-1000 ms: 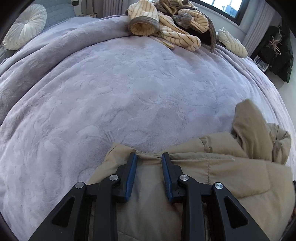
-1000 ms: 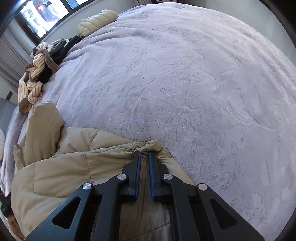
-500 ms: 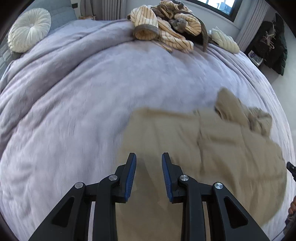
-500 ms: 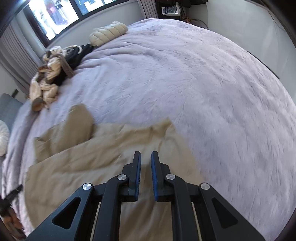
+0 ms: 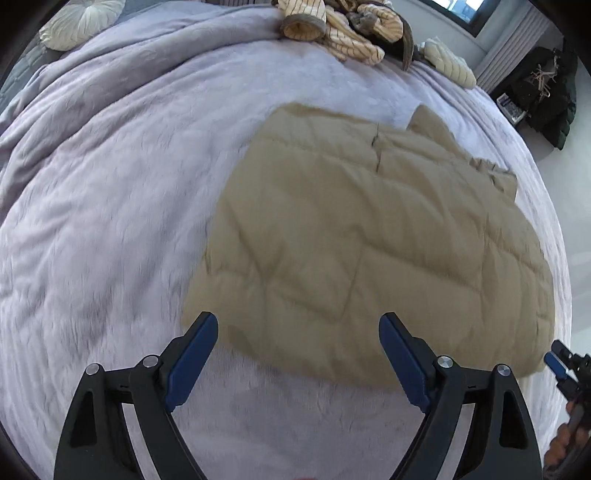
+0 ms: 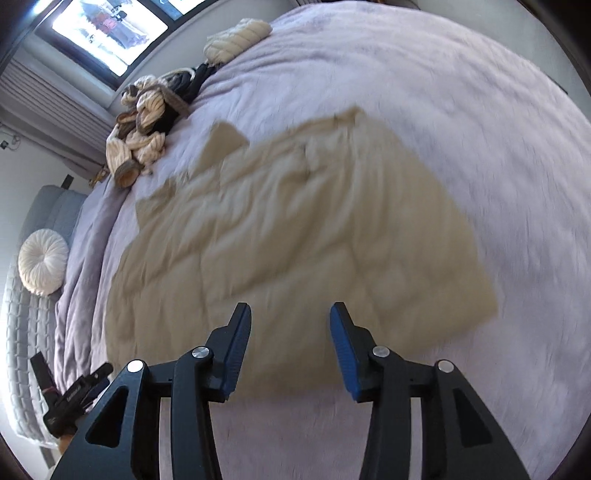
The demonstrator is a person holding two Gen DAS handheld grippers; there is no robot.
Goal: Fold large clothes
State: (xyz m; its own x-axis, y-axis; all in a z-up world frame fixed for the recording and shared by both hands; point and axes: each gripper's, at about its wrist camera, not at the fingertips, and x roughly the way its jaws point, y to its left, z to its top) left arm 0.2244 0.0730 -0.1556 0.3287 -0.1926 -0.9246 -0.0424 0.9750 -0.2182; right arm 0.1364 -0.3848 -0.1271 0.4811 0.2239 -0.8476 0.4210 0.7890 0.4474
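A tan quilted puffer jacket [image 5: 369, 236] lies folded flat on the lilac bed cover [image 5: 110, 221]; it also shows in the right wrist view [image 6: 295, 236]. One loose part sticks up at its far edge [image 5: 428, 122]. My left gripper [image 5: 298, 325] is wide open and empty, raised above the jacket's near edge. My right gripper [image 6: 291, 317] is open and empty, also raised above the jacket's near edge. Each gripper shows at the edge of the other's view [image 5: 565, 365] [image 6: 74, 391].
A heap of striped cream and brown clothes [image 5: 340, 26] lies at the far side of the bed, with a cream knit bundle [image 5: 448, 62] beside it. A round white cushion [image 5: 77, 22] sits at the head end. Dark clothes [image 5: 546, 92] hang beyond the bed.
Both grippers let go of the jacket's edge, opened wide and drew back and up. The jacket now lies flat on the bed.
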